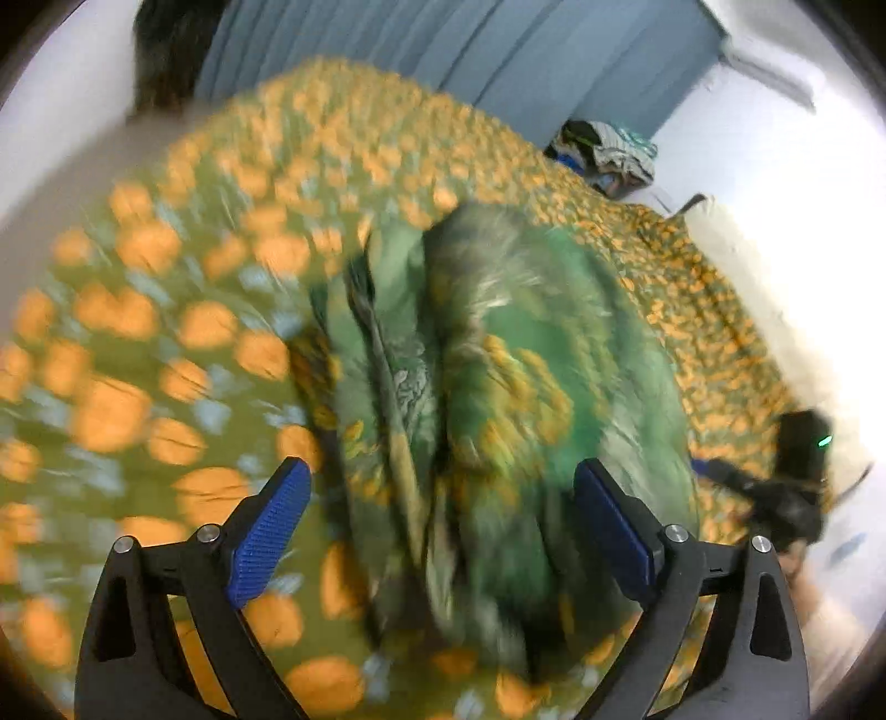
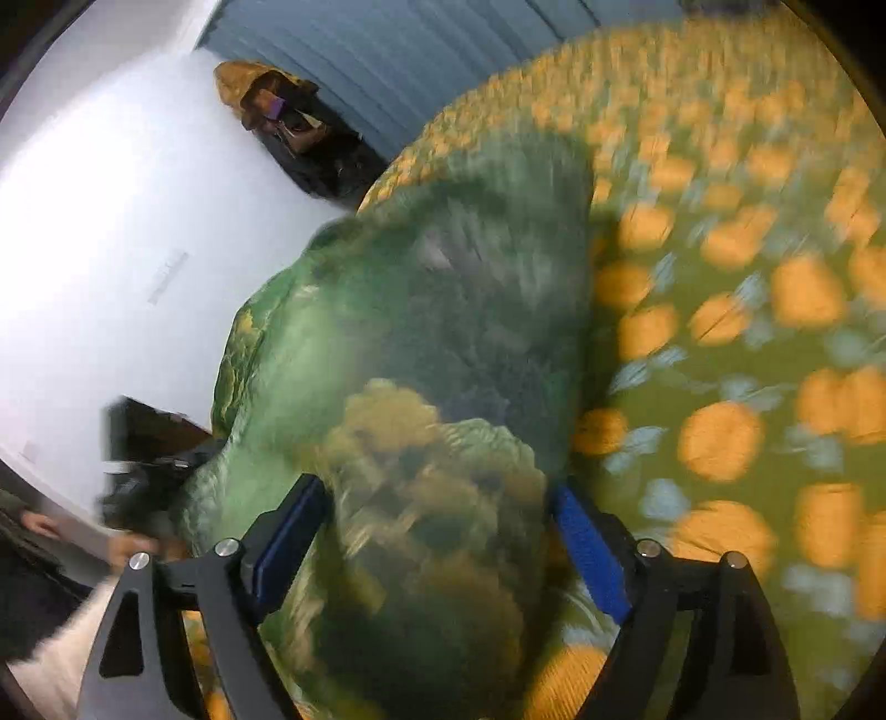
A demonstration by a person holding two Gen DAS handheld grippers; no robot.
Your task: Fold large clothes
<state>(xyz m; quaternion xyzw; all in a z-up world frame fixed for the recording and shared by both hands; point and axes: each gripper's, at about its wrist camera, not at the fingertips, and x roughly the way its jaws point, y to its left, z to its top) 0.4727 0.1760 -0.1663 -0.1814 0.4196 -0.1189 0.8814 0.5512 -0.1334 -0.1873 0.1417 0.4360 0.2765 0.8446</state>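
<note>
A large green garment [image 1: 498, 354] with yellow-orange print lies bunched in folds on a bed covered by an olive sheet with orange flowers [image 1: 138, 332]. Both views are motion-blurred. My left gripper [image 1: 443, 487] is open, its blue pads [image 1: 271, 531] spread either side of the garment's near folds, close above it. In the right wrist view the garment [image 2: 415, 332] fills the middle and passes between the blue pads [image 2: 587, 548] of my right gripper [image 2: 437, 520], which stands open around the cloth. The other gripper shows at the right edge of the left view [image 1: 792, 482].
The flowered sheet [image 2: 747, 360] spreads right. A blue curtain [image 1: 498, 50] hangs behind the bed. A pile of clothes [image 1: 609, 149] sits by the white wall. A dark bag or clutter [image 2: 299, 133] stands near the curtain. A person's hand [image 2: 133, 545] shows low left.
</note>
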